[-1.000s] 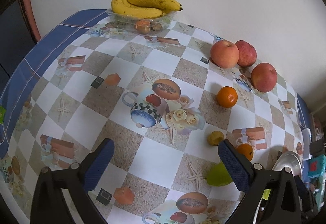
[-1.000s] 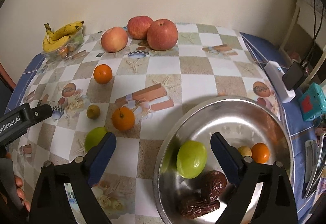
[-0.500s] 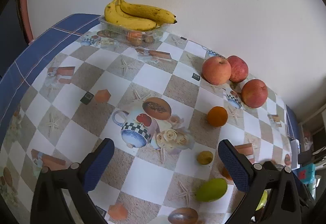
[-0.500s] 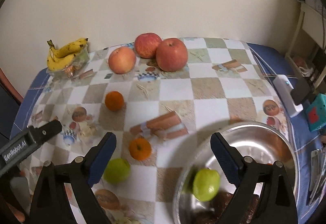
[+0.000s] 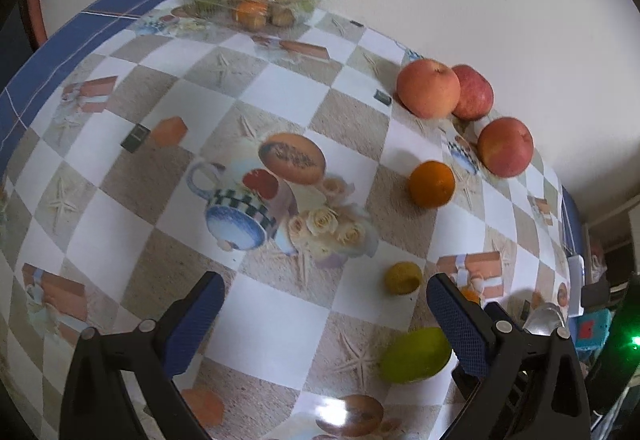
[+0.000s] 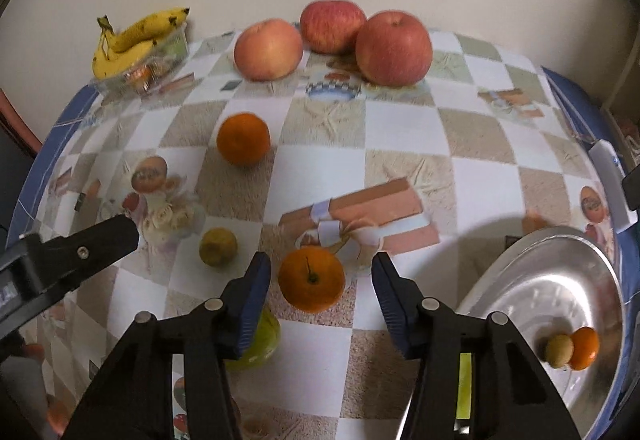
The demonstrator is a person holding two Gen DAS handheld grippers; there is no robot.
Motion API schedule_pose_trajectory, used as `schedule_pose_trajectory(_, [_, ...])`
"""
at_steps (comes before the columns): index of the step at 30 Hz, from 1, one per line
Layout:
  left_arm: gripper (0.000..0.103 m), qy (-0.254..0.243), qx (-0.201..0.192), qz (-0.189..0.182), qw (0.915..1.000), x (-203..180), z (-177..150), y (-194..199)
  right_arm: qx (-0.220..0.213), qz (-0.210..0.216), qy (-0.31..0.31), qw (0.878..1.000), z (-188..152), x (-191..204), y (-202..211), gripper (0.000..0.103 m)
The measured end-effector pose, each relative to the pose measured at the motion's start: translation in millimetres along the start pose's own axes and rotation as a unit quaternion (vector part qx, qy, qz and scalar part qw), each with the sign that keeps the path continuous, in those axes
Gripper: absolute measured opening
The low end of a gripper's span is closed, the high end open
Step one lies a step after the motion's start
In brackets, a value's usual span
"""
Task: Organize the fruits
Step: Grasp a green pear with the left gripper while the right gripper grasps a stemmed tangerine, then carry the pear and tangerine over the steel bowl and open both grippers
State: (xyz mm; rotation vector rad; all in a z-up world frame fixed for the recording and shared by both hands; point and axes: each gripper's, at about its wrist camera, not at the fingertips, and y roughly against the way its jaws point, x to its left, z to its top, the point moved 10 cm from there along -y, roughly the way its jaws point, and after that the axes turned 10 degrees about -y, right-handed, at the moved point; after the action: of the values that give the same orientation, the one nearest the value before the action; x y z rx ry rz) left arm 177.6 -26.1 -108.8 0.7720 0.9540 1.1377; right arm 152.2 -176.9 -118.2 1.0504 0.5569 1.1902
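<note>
The left hand-held gripper (image 5: 320, 324) is showing matte black, angular arms, each carrying a round silver screw near the top. Its fingers (image 5: 456, 328) are wearing dark blue pads with a fine dotted texture. The right hand-held gripper (image 6: 320, 296) is looking the same: black arms, silver screws, blue ribbed pads (image 6: 252, 304), with a yellow-green strip showing on its right arm. White lettering is showing on the left one's black body in the right wrist view.
</note>
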Motion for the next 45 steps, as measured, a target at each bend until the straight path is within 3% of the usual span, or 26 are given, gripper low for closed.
schedule_pose_trajectory(4, [0.101,-0.003,0.013,-0.017,0.9998,-12.0,-6.0,-3.7,0.003,0.019,-0.009,1.0,-0.5,1.6,-1.3,0.04])
schedule_pose_trajectory(10, [0.098,-0.007,0.027,-0.041,0.9988,-28.3,-13.1,-5.2,0.006,0.023,-0.011,1.0,-3.3,-0.2,1.0,0.036])
schedule_pose_trajectory(22, [0.08,-0.009,0.055,-0.089,0.9945,-54.4,-28.0,-10.5,0.013,0.016,-0.041,0.999,-18.4,-22.9,28.0,0.036])
schedule_pose_trajectory(28, [0.08,-0.013,0.07,-0.095,0.9929,-63.1,-38.0,-14.3,-0.001,0.009,-0.05,0.999,-18.3,-33.5,48.4,0.036])
schedule_pose_trajectory(35, [0.067,-0.017,0.08,-0.086,0.9929,-64.6,-45.4,-20.5,0.0,0.006,-0.058,0.998,-17.8,-43.5,49.3,0.036])
schedule_pose_trajectory(45, [0.054,-0.01,0.092,-0.117,0.9888,-76.0,-54.3,-26.1,-0.002,0.015,-0.07,0.997,-16.1,-50.1,52.1,0.036])
